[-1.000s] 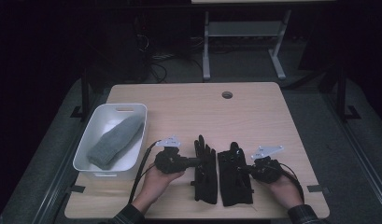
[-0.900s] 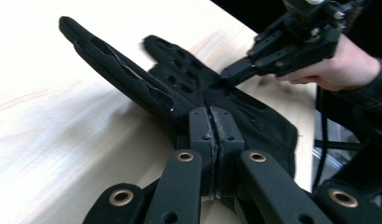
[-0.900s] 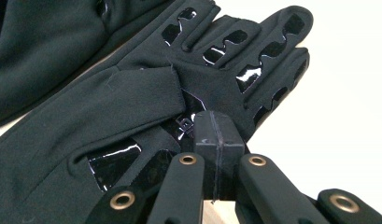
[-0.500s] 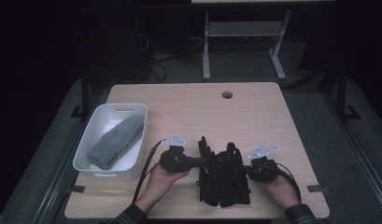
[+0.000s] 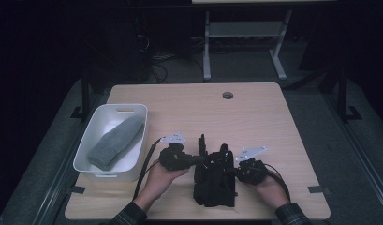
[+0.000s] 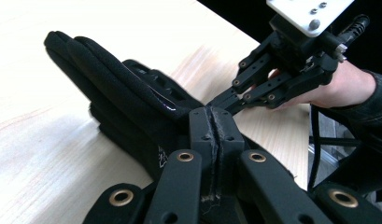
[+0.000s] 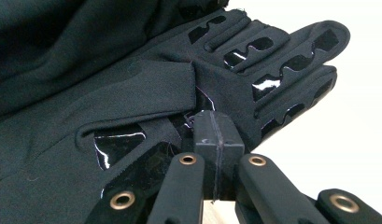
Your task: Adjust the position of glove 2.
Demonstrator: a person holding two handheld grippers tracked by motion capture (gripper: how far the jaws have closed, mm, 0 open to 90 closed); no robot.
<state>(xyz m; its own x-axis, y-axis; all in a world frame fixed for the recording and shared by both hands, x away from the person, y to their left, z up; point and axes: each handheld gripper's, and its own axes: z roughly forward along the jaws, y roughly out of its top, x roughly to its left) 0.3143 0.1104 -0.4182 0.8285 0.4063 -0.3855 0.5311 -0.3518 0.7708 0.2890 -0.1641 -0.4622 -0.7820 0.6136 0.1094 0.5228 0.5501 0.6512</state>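
Two black gloves (image 5: 213, 183) lie overlapped near the table's front edge, fingers pointing away from the person. My left gripper (image 5: 201, 160) comes in from the left and is shut on the edge of one glove (image 6: 128, 100), with fabric pinched between its jaws (image 6: 212, 119). From the right, my right gripper (image 5: 229, 171) is shut on the other glove (image 7: 146, 88), which has glossy grip patches; its closed tips (image 7: 215, 123) pinch the cloth near the thumb. In the left gripper view the right gripper (image 6: 226, 99) reaches the same pile.
A white bin (image 5: 127, 109) at the table's left holds a grey knitted mitten (image 5: 115, 142). The wooden table (image 5: 254, 122) has a round cable hole (image 5: 227, 95) near its far edge. Cables trail from both grippers toward the person.
The two gloves lay side by side; now the right one has been drawn left over the left one. Both grippers have moved inward, still shut on the gloves.
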